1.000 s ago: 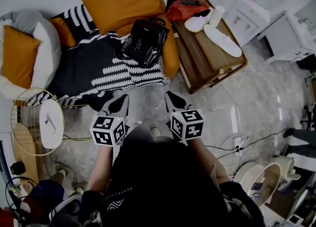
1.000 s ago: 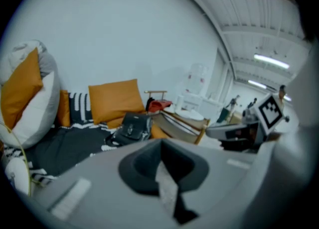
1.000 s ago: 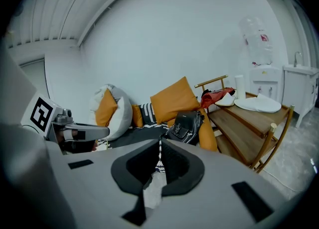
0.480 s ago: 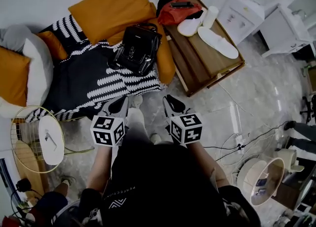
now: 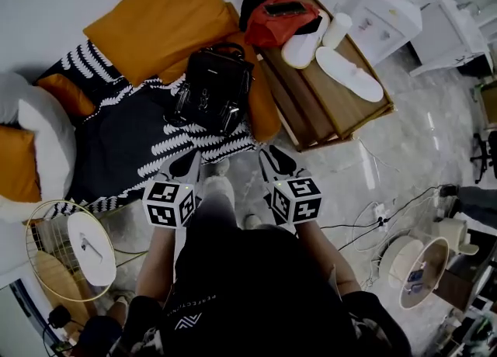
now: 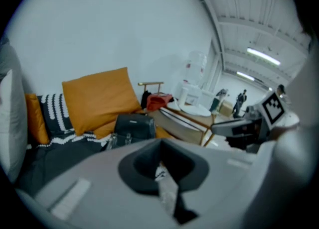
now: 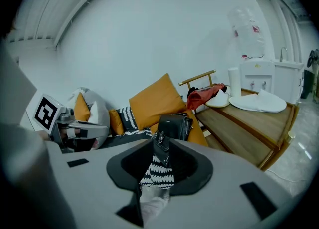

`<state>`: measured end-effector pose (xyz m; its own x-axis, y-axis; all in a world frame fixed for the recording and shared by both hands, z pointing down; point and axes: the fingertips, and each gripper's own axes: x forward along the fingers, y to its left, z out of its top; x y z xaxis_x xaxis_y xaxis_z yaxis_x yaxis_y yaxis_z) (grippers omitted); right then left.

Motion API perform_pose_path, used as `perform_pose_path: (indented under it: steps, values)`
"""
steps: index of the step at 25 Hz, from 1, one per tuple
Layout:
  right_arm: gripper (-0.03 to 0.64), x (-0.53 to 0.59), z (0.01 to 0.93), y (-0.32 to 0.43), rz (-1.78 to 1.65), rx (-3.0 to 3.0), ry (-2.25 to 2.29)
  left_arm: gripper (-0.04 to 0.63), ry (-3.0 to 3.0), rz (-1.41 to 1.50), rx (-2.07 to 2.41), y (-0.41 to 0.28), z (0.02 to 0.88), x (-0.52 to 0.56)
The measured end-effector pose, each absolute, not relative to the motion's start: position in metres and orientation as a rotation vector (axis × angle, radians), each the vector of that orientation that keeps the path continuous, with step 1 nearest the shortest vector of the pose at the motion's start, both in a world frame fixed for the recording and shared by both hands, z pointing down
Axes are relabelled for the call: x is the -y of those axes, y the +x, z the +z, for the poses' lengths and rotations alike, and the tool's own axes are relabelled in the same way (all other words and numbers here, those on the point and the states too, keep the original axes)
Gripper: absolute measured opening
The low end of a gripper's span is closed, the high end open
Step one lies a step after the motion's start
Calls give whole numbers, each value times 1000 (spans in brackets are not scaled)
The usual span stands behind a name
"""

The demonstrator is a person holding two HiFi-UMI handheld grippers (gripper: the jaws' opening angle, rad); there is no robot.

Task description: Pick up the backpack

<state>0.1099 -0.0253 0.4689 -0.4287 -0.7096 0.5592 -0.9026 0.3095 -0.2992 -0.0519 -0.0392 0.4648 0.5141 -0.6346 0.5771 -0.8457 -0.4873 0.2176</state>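
Note:
The black backpack (image 5: 211, 88) stands on the sofa's striped blanket, leaning against an orange cushion (image 5: 159, 22). It lies ahead of both grippers and neither touches it. My left gripper (image 5: 185, 166) hovers over the floor just before the sofa's front edge; its jaws stand a narrow slit apart, with only floor behind. My right gripper (image 5: 276, 161) is level with it to the right, its jaws opening with nothing between them. The backpack (image 6: 133, 127) sits beyond the left gripper (image 6: 162, 173). In the right gripper view the backpack (image 7: 174, 126) shows just over the right gripper (image 7: 158, 166).
A low wooden bench (image 5: 342, 107) right of the sofa carries white slippers (image 5: 349, 74) and a red bag (image 5: 273, 20). A round wire side table (image 5: 85, 248) stands at lower left. Cables and a power strip (image 5: 379, 216) lie on the marble floor at right.
Both grippers have come forward towards the sofa, so the backpack lies closer ahead of them. The slit between the right jaws cannot be compared from the head view.

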Motion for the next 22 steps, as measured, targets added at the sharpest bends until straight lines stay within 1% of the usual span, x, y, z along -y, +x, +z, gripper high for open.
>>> perform_pose_path:
  steps: [12,22]
  values:
    - [143,121,512,99,920,2138,1484,14,2243,656,1131,-72,505,135]
    - [173,191,564,87,932,2099,1478,20,2158,672,1120,-94,551,176]
